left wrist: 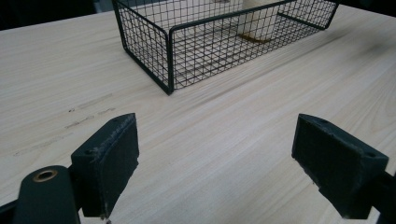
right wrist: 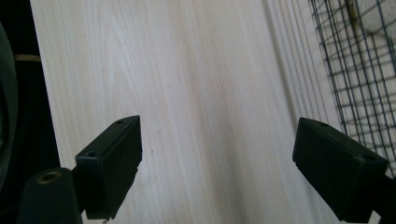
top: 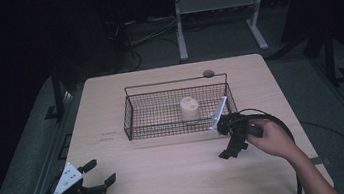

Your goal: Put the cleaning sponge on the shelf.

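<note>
Worktop: a pale wooden worktop [top: 180,171] with rounded corners carries everything; faint dark scuff marks [top: 106,137] lie toward its left edge.
Basket: a black wire-mesh rectangular basket [top: 134,113] with a thin raised handle bar along its far side stands in the far half of the worktop, nearer the far edge than the near one. In the left gripper view its near corner [left wrist: 169,84] faces the camera.
Block: a pale, beige, stubby cylinder-shaped block [top: 189,109] stands upright inside the basket, right of its middle, on the mesh floor. In the left gripper view it shows through the mesh [left wrist: 256,23].
Disc: a small dark round disc [top: 208,73] sits at the far edge of the worktop, just behind the basket's handle bar.
Left gripper: the black left gripper [top: 98,172], with a grey three-cornered plate on top, sits over the near left corner of the worktop, well apart from the basket. Its fingers [left wrist: 112,161] are spread wide and released, with bare wood between them.
Right gripper: the black right gripper [top: 231,145], held in the person's right hand [top: 274,138], is just beside the basket's near right corner, pointing down toward the worktop. Its fingers [right wrist: 112,161] are spread wide and released, grasping nothing; basket mesh [right wrist: 359,70] shows at the right of its view.
</note>
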Demonstrator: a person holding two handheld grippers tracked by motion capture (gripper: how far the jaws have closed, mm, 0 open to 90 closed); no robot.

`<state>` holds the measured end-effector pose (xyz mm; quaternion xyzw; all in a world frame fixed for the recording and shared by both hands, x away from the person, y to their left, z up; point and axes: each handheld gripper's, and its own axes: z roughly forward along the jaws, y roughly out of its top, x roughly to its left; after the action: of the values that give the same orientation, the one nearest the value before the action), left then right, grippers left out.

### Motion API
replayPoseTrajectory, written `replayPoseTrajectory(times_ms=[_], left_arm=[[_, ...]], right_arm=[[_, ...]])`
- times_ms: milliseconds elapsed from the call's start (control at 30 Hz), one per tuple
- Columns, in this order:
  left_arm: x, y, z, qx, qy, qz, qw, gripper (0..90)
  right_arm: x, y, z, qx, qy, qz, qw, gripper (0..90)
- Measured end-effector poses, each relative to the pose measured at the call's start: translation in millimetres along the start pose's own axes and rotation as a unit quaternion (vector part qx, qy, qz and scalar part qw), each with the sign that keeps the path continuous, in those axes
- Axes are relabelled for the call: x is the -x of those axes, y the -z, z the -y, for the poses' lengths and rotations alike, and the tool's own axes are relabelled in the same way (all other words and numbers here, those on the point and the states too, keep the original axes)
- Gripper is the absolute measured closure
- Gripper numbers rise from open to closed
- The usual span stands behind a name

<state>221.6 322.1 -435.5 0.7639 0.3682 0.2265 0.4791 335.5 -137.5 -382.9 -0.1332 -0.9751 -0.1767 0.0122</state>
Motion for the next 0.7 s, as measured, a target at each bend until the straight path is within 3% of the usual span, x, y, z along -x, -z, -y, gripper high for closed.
replayPoseTrajectory(times_ms=[700], left_arm=[[1.1,-0.5,0.3,-0.005,0.000,-0.001,1.0000,14.1]], right_arm=[[-21.3,0.9,45.2,0.021,-0.016,0.019,0.9995,15.2]])
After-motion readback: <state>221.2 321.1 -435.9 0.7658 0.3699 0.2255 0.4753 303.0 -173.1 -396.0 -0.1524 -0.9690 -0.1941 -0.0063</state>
